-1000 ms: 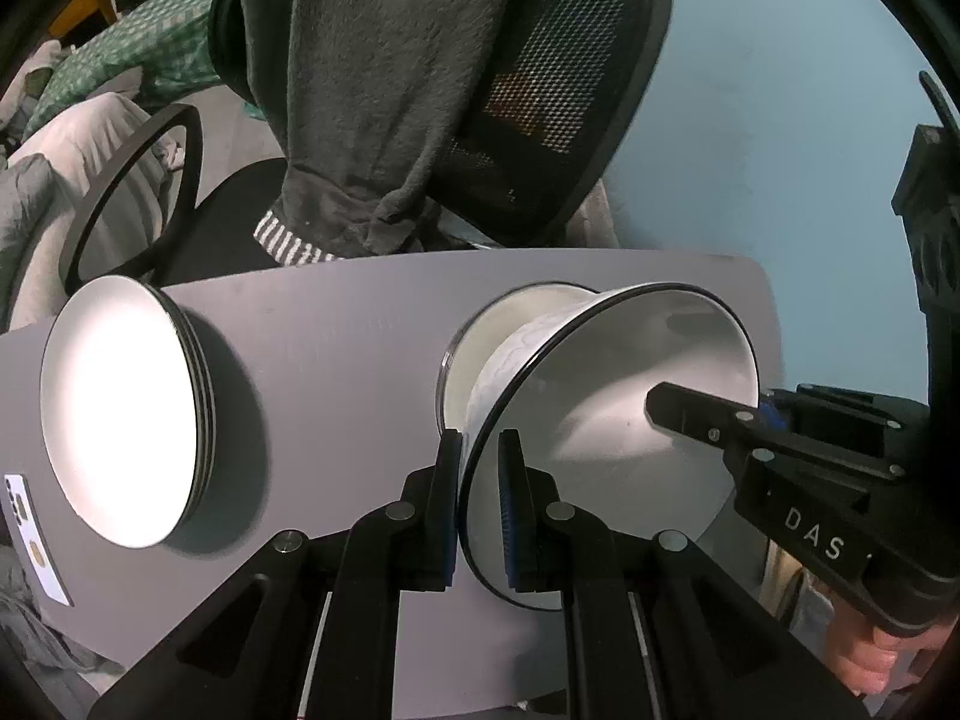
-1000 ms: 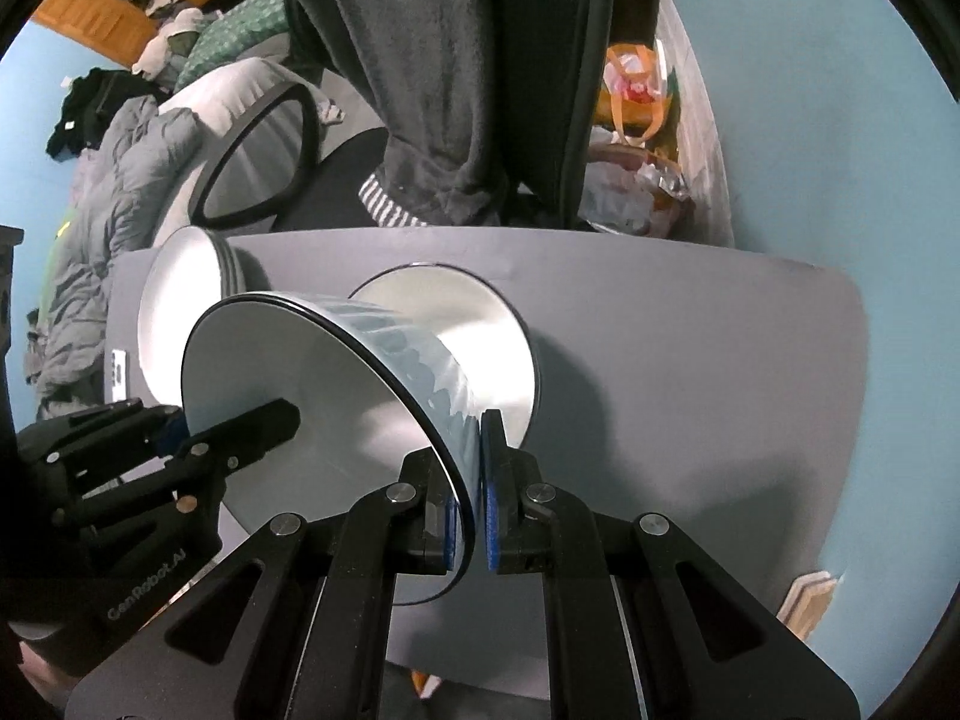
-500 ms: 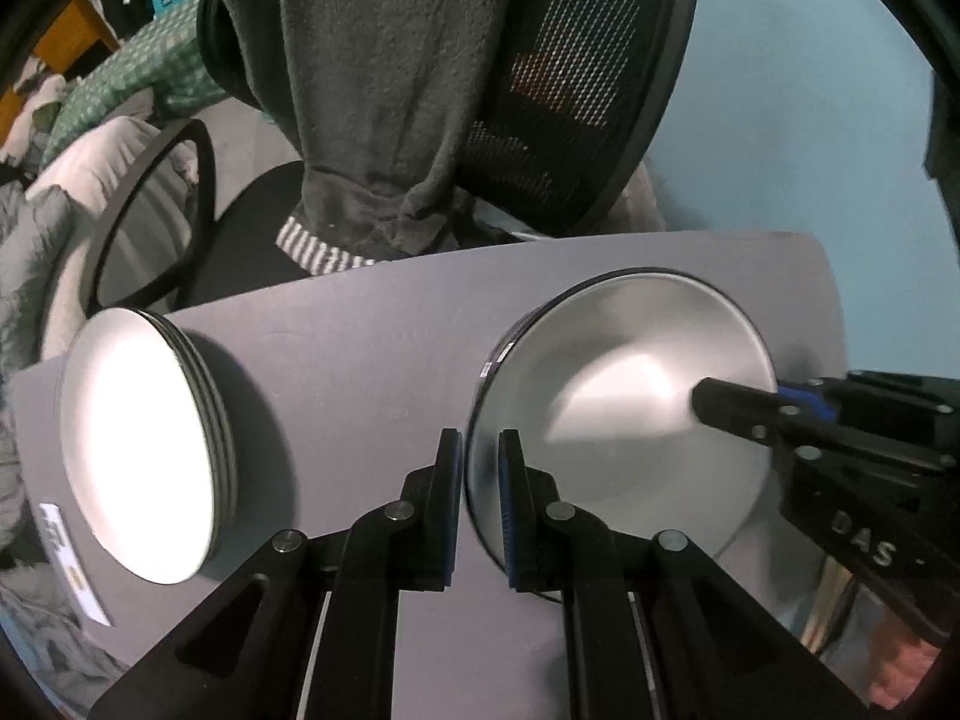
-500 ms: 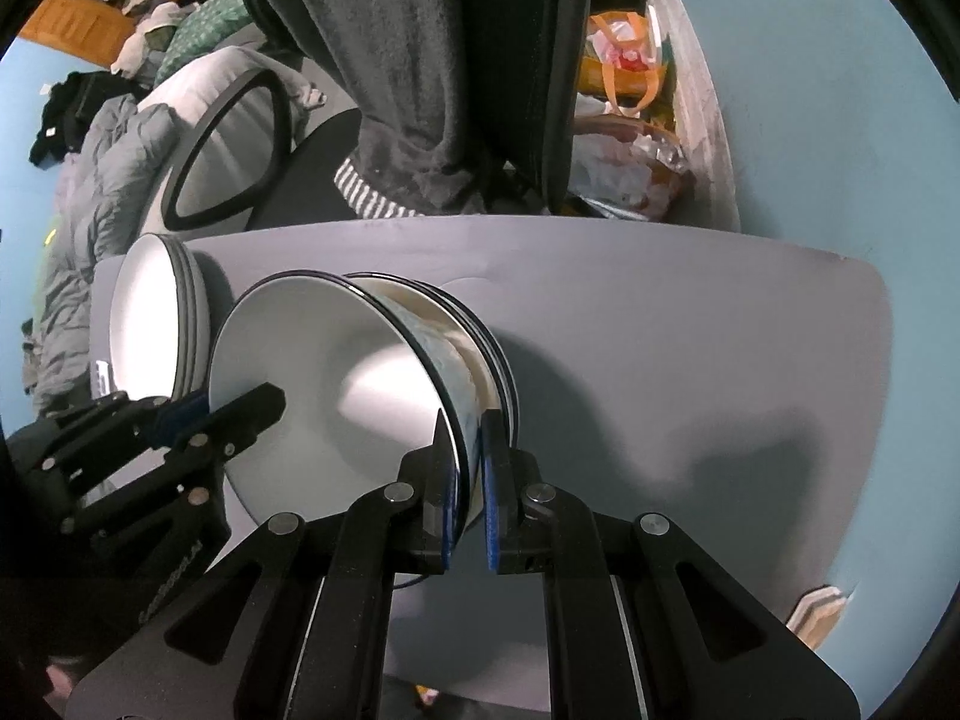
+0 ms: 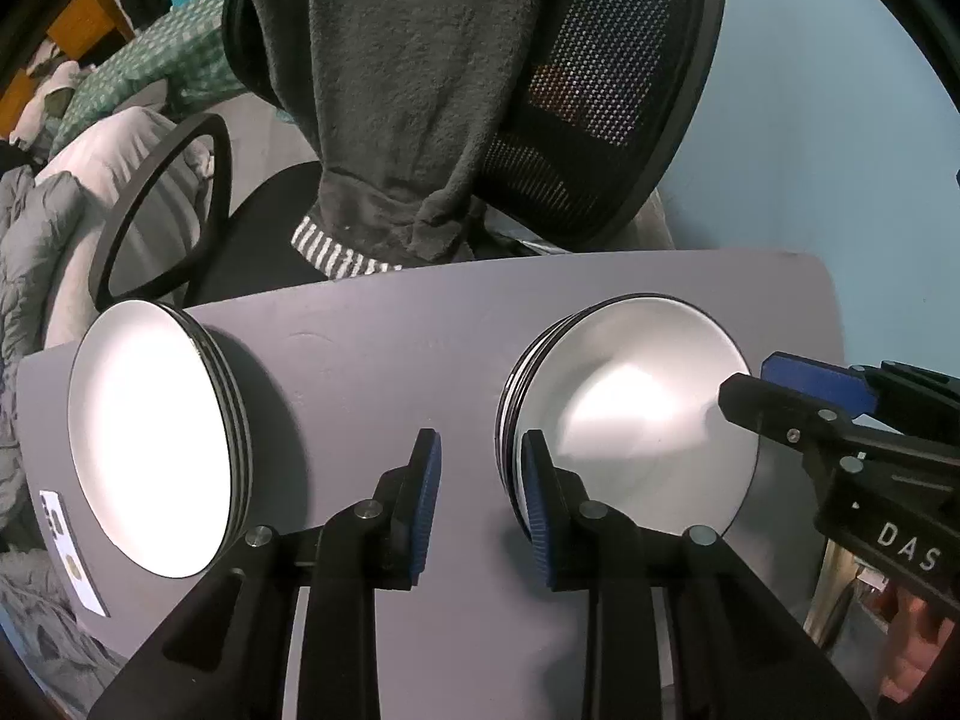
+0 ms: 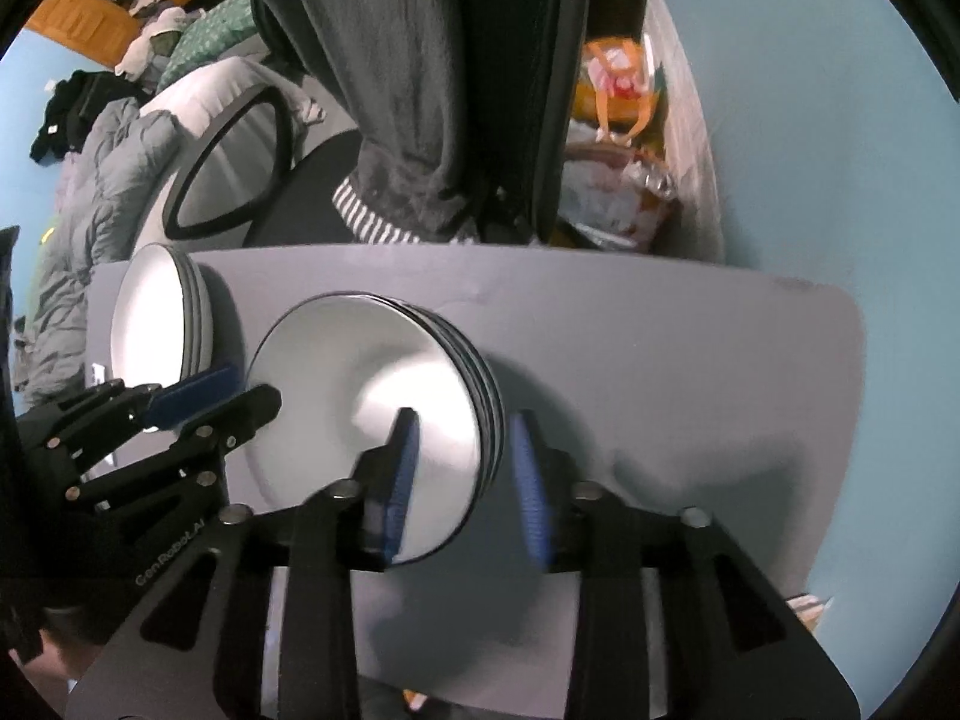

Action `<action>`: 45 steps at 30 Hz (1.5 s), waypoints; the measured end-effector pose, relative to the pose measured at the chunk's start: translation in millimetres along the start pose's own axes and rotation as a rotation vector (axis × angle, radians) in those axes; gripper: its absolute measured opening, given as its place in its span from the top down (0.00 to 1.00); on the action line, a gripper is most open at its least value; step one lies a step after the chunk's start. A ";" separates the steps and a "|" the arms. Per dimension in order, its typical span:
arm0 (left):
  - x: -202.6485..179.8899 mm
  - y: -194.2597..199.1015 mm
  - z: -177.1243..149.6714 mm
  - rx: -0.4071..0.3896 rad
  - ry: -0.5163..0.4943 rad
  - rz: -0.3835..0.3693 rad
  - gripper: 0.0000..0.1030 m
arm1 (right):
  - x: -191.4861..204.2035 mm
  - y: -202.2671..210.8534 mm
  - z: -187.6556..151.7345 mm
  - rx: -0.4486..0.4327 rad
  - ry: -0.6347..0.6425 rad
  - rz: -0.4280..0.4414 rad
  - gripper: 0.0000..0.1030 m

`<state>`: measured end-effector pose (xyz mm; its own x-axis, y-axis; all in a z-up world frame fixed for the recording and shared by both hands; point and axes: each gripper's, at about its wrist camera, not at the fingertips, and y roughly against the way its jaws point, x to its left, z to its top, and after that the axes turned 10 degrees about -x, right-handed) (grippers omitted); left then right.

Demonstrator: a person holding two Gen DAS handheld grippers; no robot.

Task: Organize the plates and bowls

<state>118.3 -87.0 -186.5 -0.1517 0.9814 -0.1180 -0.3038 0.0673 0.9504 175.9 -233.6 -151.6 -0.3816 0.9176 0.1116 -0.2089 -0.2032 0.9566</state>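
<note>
White dark-rimmed bowls [image 5: 636,420], nested on the grey counter [image 5: 372,354]: rigid, glazed, likely slick and breakable; take by rim. Left tongs [image 5: 480,501] and right tongs [image 6: 462,480] have just been opening, straddling opposite rims, no longer pinching.

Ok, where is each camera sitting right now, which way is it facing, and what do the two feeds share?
Left wrist: on the left gripper, looking down at the grey table; its open fingers straddle the bowl stack rim. The right gripper intrudes.
Right wrist: on the right gripper, facing down over the stack's opposite rim, open; the left gripper shows.
Shared: bowl stack, plate stack, table, draped office chair.
</note>
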 end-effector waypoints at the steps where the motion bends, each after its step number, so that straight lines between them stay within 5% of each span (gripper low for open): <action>1: 0.4 0.7 0.4 0.000 0.001 -0.001 0.73 | -0.5 0.3 1.0 0.004 0.000 0.005 0.68; 14: 23.9 14.6 2.1 -0.002 0.073 -0.051 0.63 | -12.5 26.9 13.1 -0.035 0.038 -0.013 0.42; 16: 28.6 12.7 2.1 0.002 0.084 -0.054 0.55 | -14.7 29.5 14.4 -0.038 0.043 -0.014 0.39; 17: 31.0 12.1 2.1 -0.004 0.091 -0.061 0.48 | -16.0 30.2 14.7 -0.039 0.046 -0.016 0.39; 24: 36.0 2.0 1.1 0.016 0.129 -0.119 0.48 | -25.2 17.2 11.2 -0.011 0.047 -0.040 0.38; 45: 34.5 -47.9 -6.8 0.156 0.249 -0.196 0.48 | -22.2 -39.9 8.0 0.091 -0.014 0.102 0.38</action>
<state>121.2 -57.6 -238.1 -0.3352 0.8742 -0.3513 -0.2052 0.2962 0.9328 199.9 -243.0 -190.1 -0.3845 0.8982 0.2129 -0.0865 -0.2647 0.9604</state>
